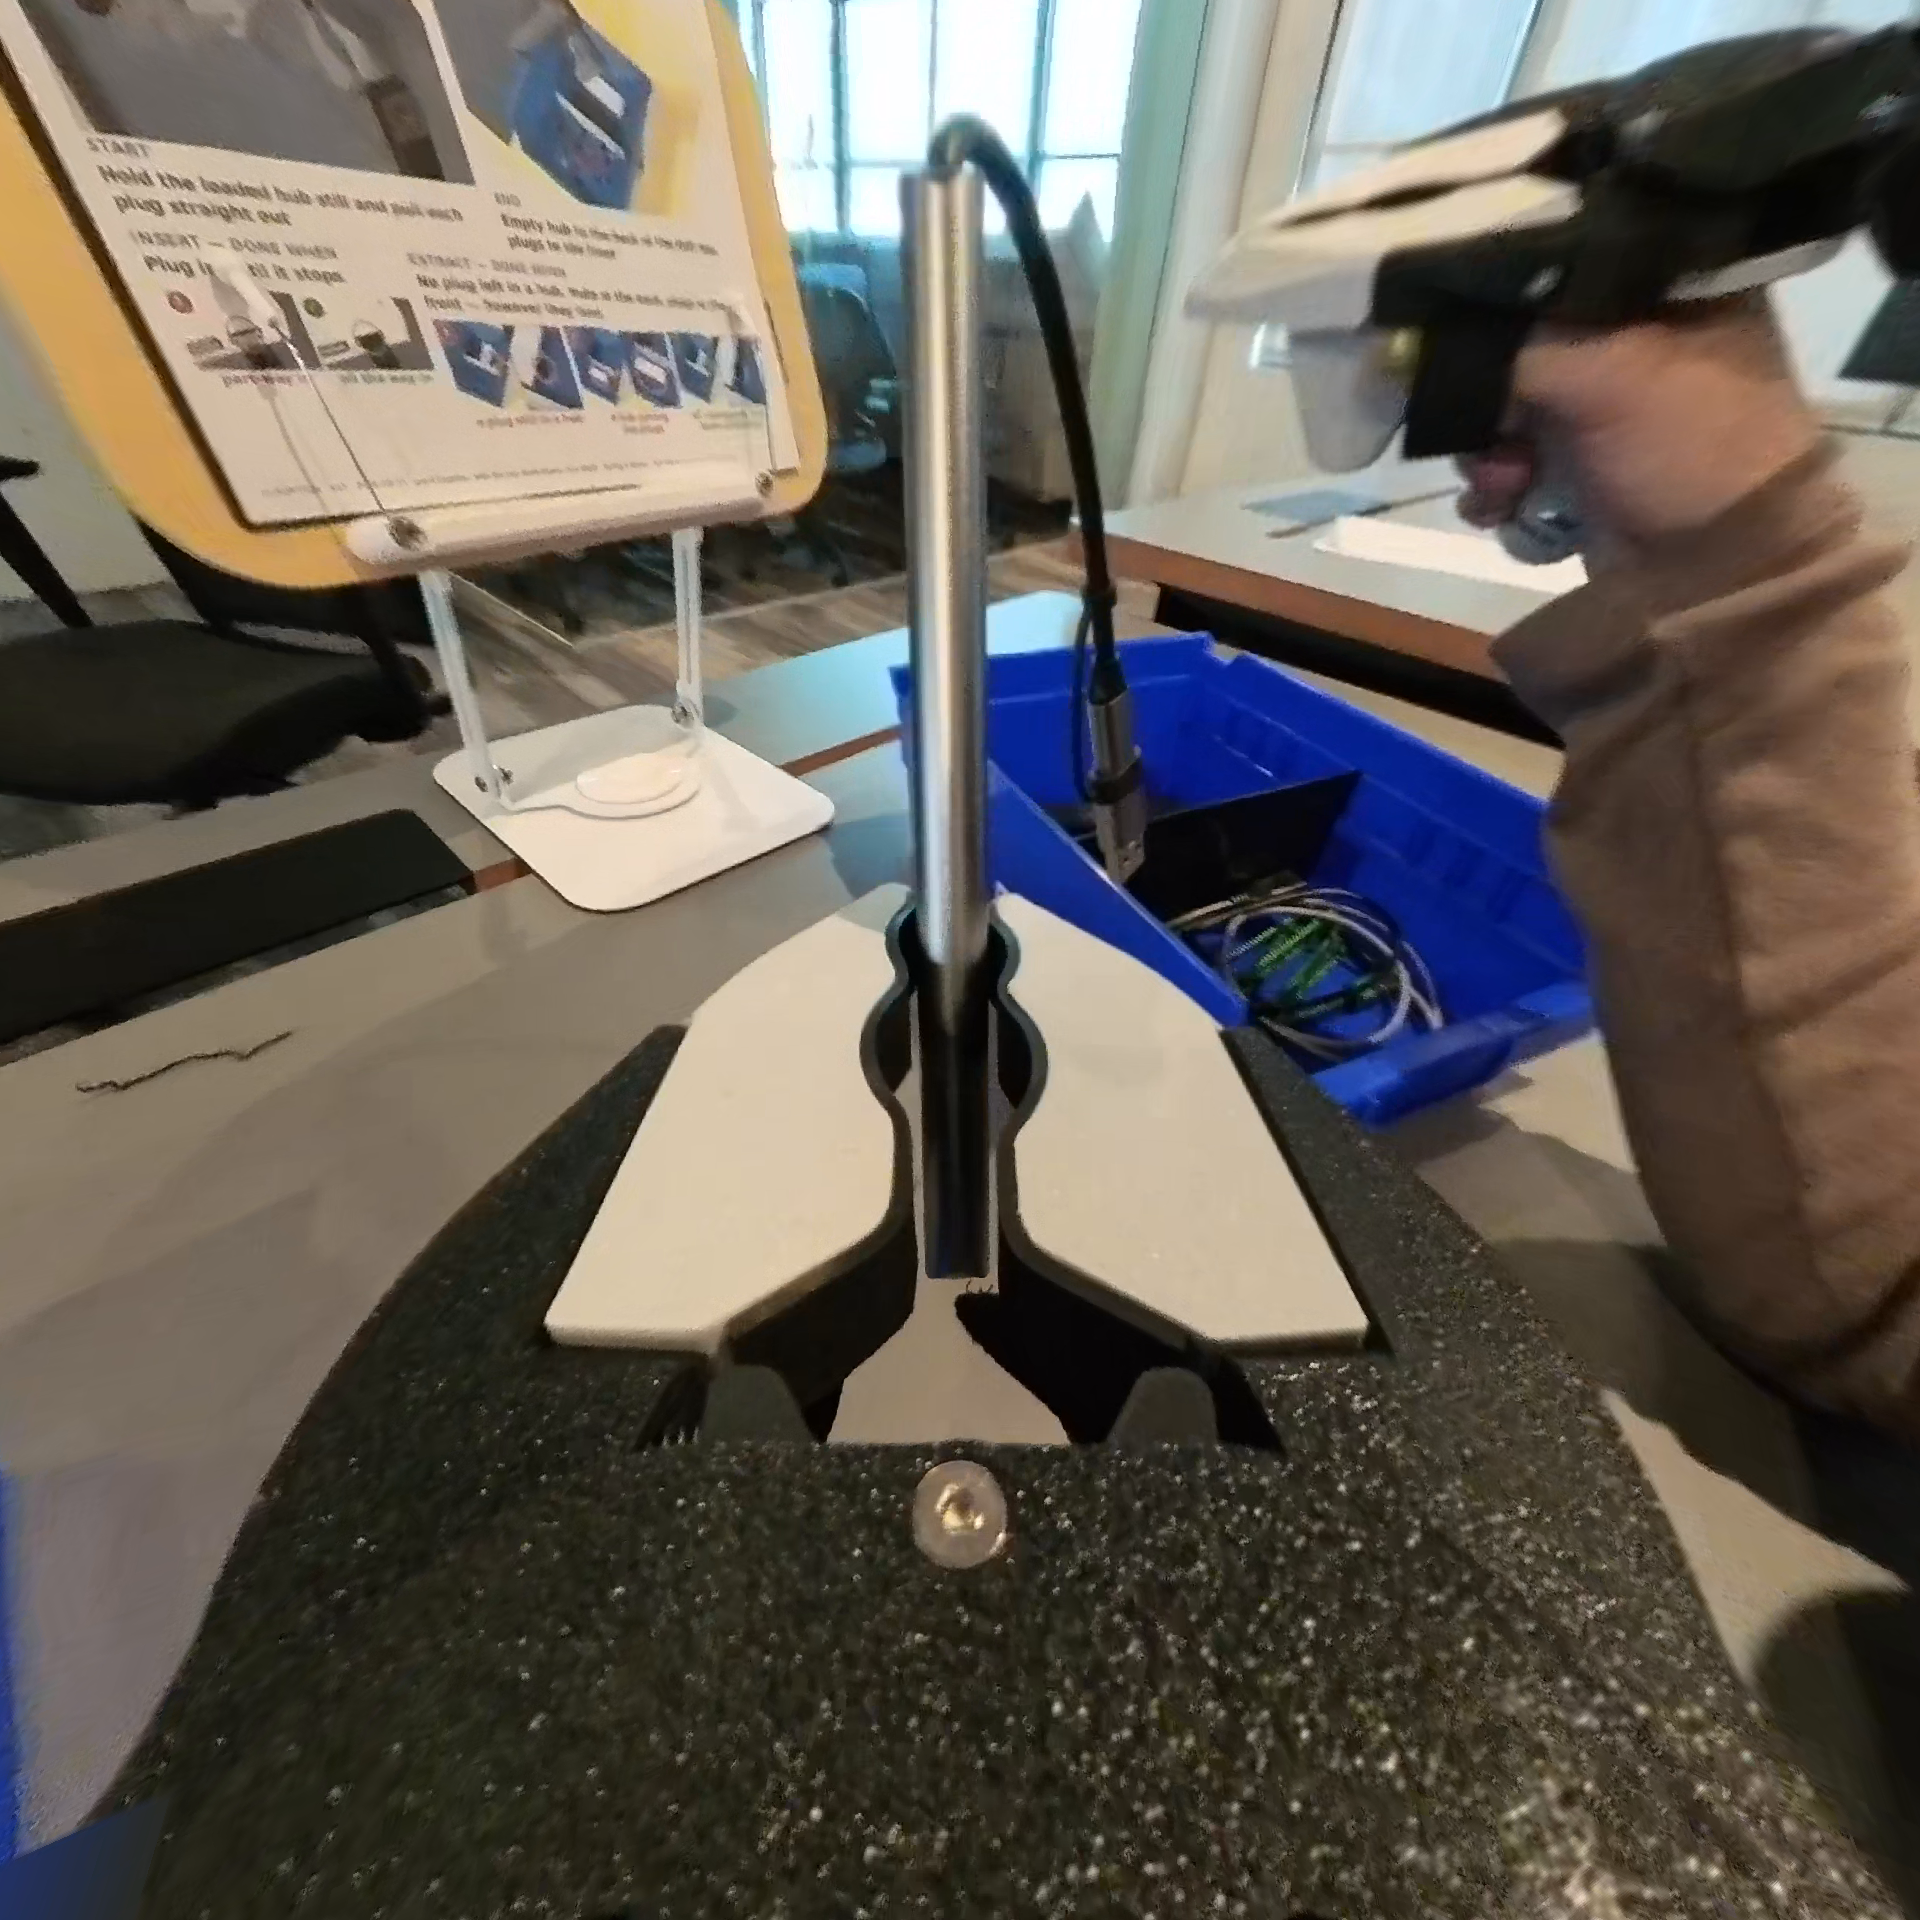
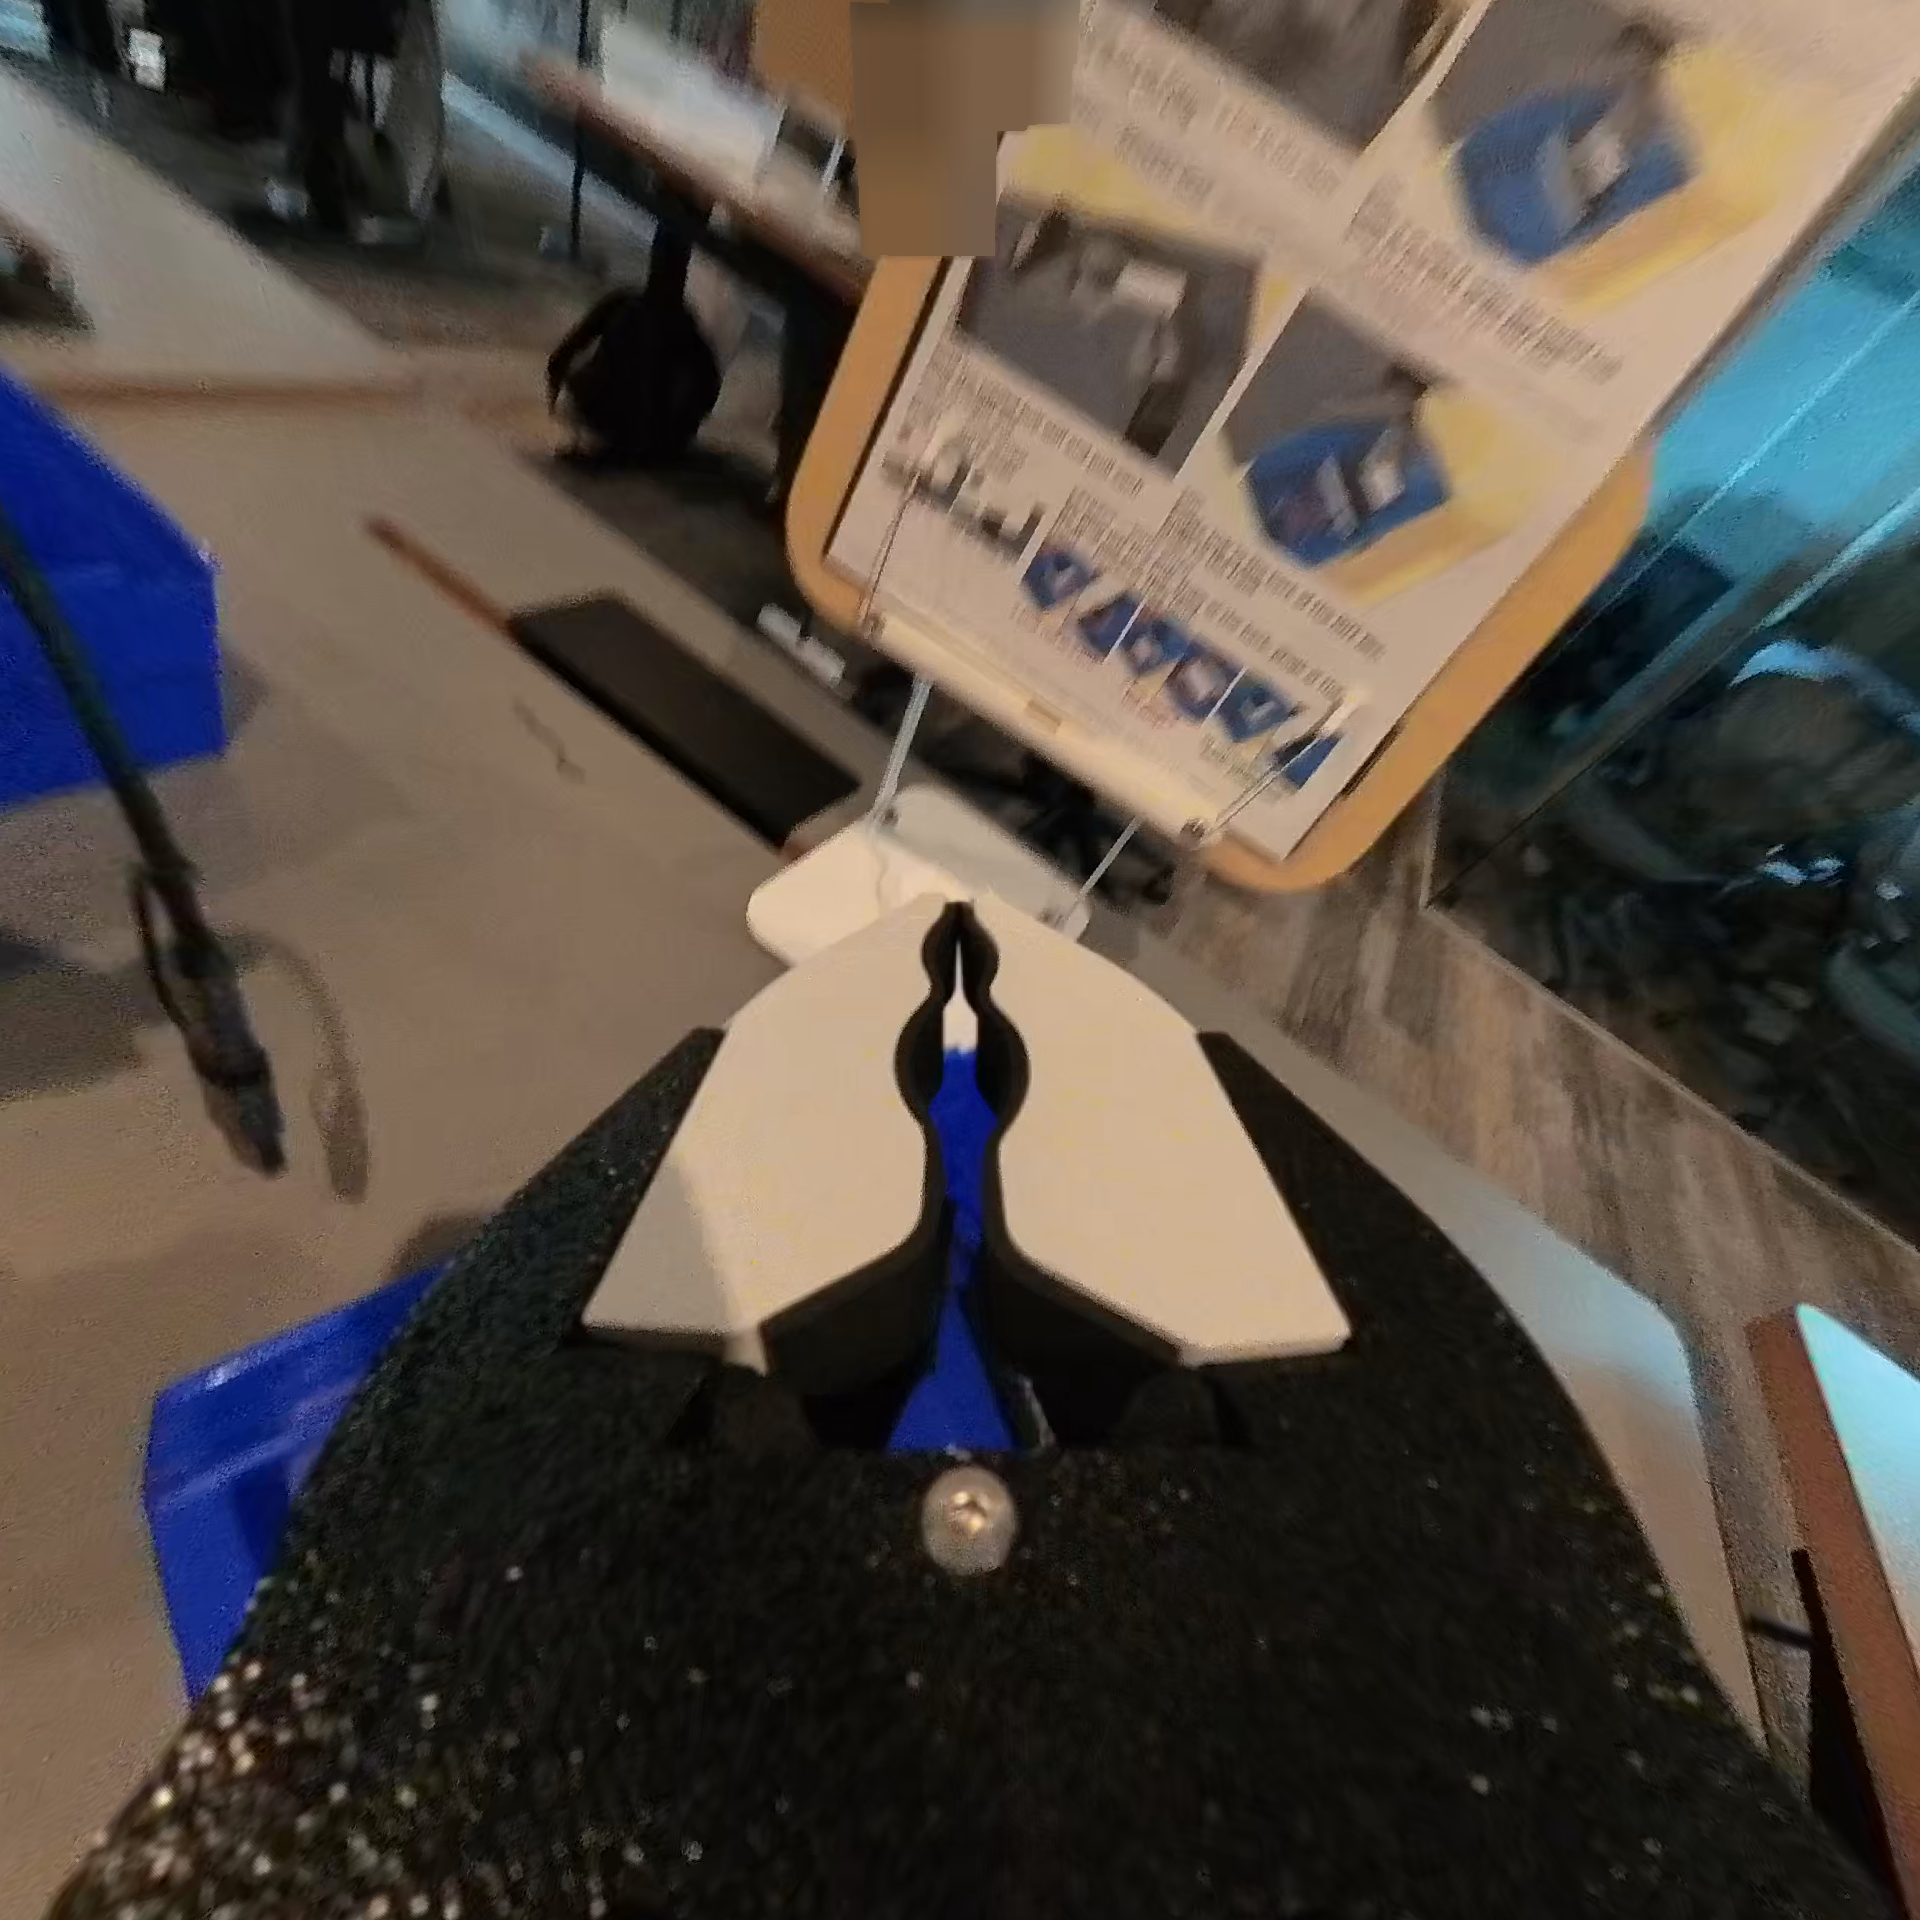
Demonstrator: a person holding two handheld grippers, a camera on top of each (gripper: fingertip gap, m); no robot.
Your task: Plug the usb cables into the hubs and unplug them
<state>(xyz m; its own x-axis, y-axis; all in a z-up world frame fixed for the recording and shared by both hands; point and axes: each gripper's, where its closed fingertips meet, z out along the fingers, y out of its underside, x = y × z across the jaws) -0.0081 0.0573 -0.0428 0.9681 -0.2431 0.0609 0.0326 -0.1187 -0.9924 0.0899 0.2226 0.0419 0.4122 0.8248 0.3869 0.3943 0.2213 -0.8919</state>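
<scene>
My left gripper (image 1: 948, 914) is shut on a slim silver USB hub (image 1: 940, 520) and holds it upright above the grey table. The hub's black cable (image 1: 1049, 312) arcs from its top end. Its silver plug (image 1: 1120, 790) hangs free over the blue bin (image 1: 1403, 790). Several coiled USB cables (image 1: 1309, 966) lie in the bin's front compartment. My right gripper (image 2: 961, 920) is shut and empty, with its fingertips touching. It also shows in the left wrist view (image 1: 1351, 260), held high to the right of the hub. The hanging plug (image 2: 223, 1039) shows blurred at the left of the right wrist view.
An instruction board (image 1: 416, 260) on a white stand (image 1: 634, 800) stands at the back left of the table; it also shows in the right wrist view (image 2: 1247, 468). A person's sleeved arm (image 1: 1714, 831) reaches over the bin. A black strip (image 1: 208, 904) lies at the left.
</scene>
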